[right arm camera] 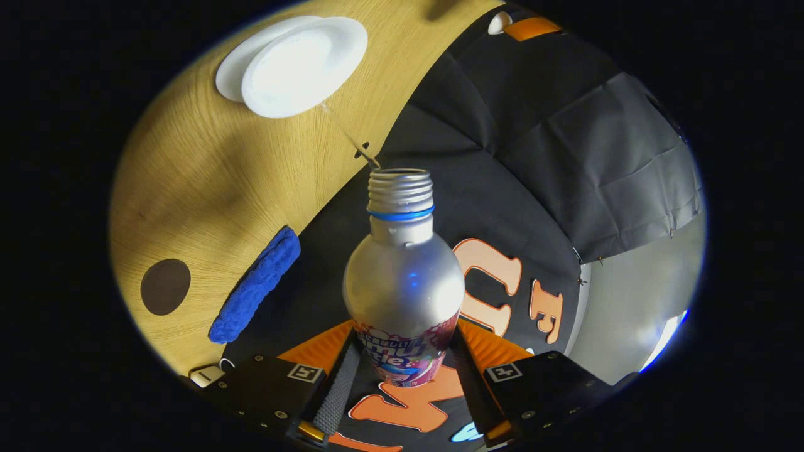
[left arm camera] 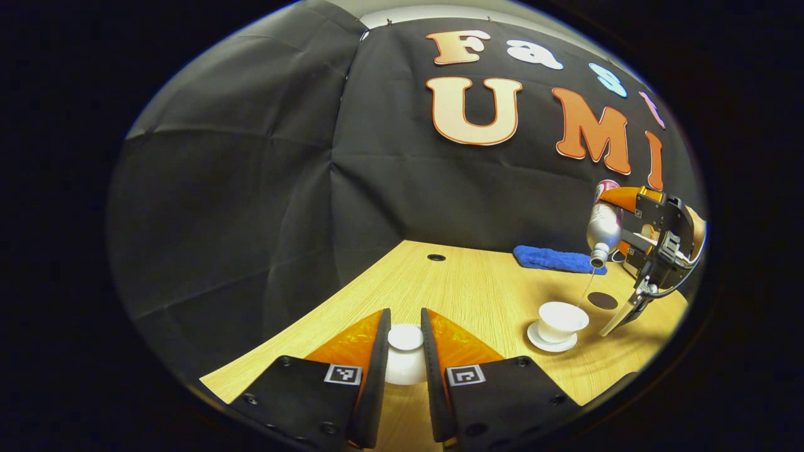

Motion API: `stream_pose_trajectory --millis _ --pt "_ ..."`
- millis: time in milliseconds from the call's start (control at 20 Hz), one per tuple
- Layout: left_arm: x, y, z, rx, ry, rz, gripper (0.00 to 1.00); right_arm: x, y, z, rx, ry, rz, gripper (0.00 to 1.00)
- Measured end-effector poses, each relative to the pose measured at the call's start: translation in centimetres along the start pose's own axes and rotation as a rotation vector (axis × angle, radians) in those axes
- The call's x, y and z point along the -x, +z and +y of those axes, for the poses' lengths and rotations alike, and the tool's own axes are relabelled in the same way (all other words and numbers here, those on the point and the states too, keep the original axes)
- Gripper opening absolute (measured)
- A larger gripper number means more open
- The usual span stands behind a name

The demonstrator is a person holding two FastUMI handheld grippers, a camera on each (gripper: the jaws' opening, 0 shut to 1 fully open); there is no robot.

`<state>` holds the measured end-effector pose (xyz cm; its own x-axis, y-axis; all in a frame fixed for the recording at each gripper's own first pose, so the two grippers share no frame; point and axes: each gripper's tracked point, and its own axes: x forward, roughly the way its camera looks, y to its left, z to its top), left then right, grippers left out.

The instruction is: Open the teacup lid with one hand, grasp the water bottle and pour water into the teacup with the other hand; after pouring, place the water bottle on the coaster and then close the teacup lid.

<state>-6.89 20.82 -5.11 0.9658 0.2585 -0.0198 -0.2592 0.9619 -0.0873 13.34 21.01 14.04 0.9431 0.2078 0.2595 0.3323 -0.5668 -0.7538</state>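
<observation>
Right gripper (right arm camera: 402, 376) clamps bottle (right arm camera: 403, 282), pouring; keep stream over cup (left arm camera: 561, 320). Left gripper (left arm camera: 405, 351) (2 fingers) grips lid (left arm camera: 405, 355); hold clear.

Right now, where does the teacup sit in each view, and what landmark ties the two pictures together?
Left gripper view: teacup lower right, on its saucer, under the tilted water bottle.
Right gripper view: teacup at upper left, beyond the bottle's mouth.
Shared landmark: the blue cloth beside the round dark coaster.
</observation>
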Motion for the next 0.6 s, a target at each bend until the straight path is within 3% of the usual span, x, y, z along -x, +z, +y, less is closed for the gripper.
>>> stream_pose_trajectory --millis 150,300,600 --pt "0.0 0.0 -0.2 -0.001 -0.003 0.001 0.35 -0.2 0.2 1.2 -0.032 0.035 -0.002 0.79" --pt "-0.1 0.0 -0.5 -0.006 -0.006 -0.006 0.33 0.0 0.2 3.3 -0.178 0.117 0.011 0.80" --pt "-0.4 0.7 -2.1 -0.002 -0.036 -0.020 0.35 1.9 1.9 7.8 -0.677 0.301 0.066 0.80"
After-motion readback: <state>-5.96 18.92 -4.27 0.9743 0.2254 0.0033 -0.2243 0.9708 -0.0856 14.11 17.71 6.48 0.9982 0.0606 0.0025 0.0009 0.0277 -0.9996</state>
